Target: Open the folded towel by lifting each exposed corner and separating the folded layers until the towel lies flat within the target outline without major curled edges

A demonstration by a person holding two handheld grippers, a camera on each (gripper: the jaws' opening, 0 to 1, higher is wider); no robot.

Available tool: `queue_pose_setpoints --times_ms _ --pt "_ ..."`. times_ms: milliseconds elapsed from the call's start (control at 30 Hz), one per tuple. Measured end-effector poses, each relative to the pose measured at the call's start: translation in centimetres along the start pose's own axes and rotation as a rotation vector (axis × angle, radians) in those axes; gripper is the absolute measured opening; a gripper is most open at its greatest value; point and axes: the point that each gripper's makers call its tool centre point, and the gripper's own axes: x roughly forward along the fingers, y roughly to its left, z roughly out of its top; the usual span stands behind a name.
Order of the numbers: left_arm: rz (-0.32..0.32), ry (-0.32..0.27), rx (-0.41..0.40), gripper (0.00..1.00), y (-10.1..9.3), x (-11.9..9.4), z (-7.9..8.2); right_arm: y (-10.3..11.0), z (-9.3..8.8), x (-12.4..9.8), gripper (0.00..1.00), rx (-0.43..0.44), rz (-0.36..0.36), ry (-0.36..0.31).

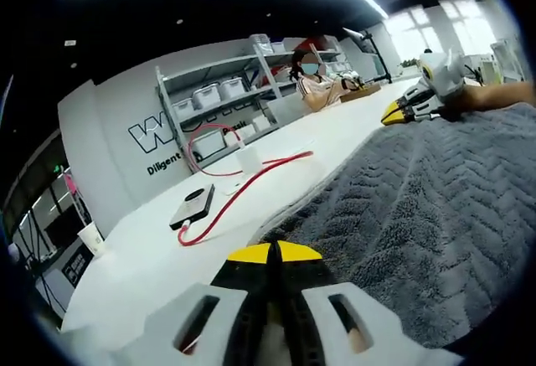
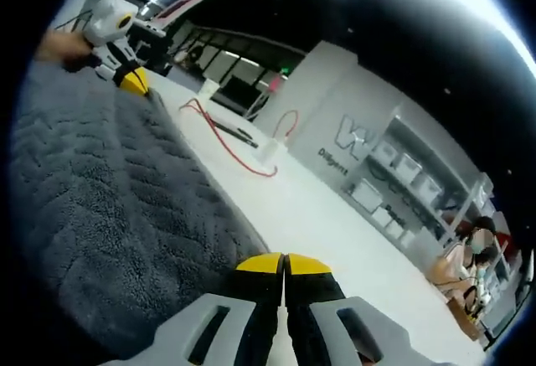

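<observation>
A grey towel [image 1: 419, 207] with a herringbone weave lies spread on the white table [image 1: 151, 257]. In the left gripper view my left gripper [image 1: 275, 253], with yellow tips, is shut at the towel's near edge and pinches it. My right gripper [image 1: 406, 113] holds the same edge farther along, with a hand behind it. In the right gripper view the towel [image 2: 100, 207] covers the left side. There my right gripper [image 2: 283, 264] is shut on its edge, and the left gripper [image 2: 130, 77] sits at the far corner.
A white box [image 1: 194, 205] with a red cable [image 1: 251, 173] lies on the table beside the towel's edge. A paper cup [image 1: 90, 236] stands at the table's far corner. Shelves with bins [image 1: 222, 102] line the wall. A person [image 1: 316, 88] sits at the table's far end.
</observation>
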Motion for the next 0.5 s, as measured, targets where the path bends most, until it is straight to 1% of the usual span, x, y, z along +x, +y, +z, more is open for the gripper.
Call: queue_pose_setpoints --times_ms 67,200,267,300,367,433,467,500 --pt "0.007 0.003 0.0 0.01 0.3 0.0 -0.1 -0.1 0.0 0.4 0.0 0.011 0.007 -0.012" --pt "0.017 0.001 -0.049 0.01 1.4 0.8 -0.2 -0.2 0.1 0.9 0.0 0.028 0.021 -0.033" --pt "0.019 0.0 -0.06 0.01 1.6 0.9 -0.4 -0.2 0.1 1.1 0.0 0.041 0.027 -0.044" --pt "0.021 0.0 -0.062 0.01 1.2 0.8 -0.3 -0.3 0.1 1.2 0.0 0.051 0.029 -0.044" --pt "0.024 0.0 -0.06 0.01 1.5 0.9 -0.4 -0.3 0.1 1.6 0.0 0.056 0.035 -0.052" --pt "0.024 -0.001 -0.07 0.01 1.7 1.0 -0.5 -0.5 0.0 1.8 0.0 0.081 0.034 -0.053" --pt "0.021 0.0 -0.072 0.01 2.1 1.4 -0.6 -0.4 0.2 1.4 0.0 0.091 0.032 -0.055" --pt "0.021 0.001 -0.091 0.01 2.2 1.4 -0.7 -0.3 0.2 1.4 0.0 0.095 0.033 -0.059"
